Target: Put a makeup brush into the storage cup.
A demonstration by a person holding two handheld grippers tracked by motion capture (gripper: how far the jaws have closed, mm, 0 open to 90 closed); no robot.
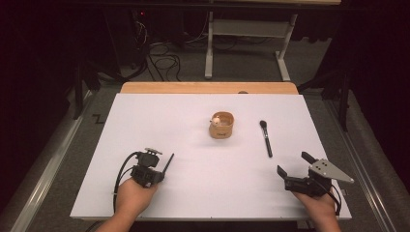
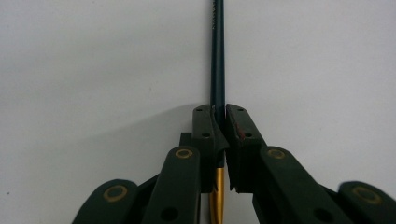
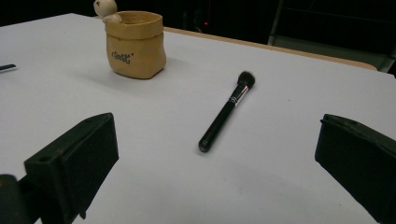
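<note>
From where I stand, the left gripper [image 1: 163, 170] is clamped tight on a slim, dark pencil-like stick [image 2: 217, 60], its glossy teal shaft running straight out ahead of the pinching pads, with a gold metallic section tucked back behind them. So the pick-up looks done, and I'd judge the step in hand is carrying that stick to the little tan pot [image 1: 222, 125] that sits well ahead of this gripper and off to its right. The pot is squat and soft-edged like a paper sack, matte, with a pale figurine [image 3: 105, 8] on its rim. The next move, I think, calls for tipping the stick upright and easing it into the mouth without knocking the pot. The right gripper [image 1: 295, 165] rests with its jaws spread wide and empty; just ahead of it lies a makeup brush [image 3: 227, 111], smooth black handle, silver ferrule, fluffy dark bristles pointing away. It all sits on a plain white tabletop [image 1: 203, 193].
</note>
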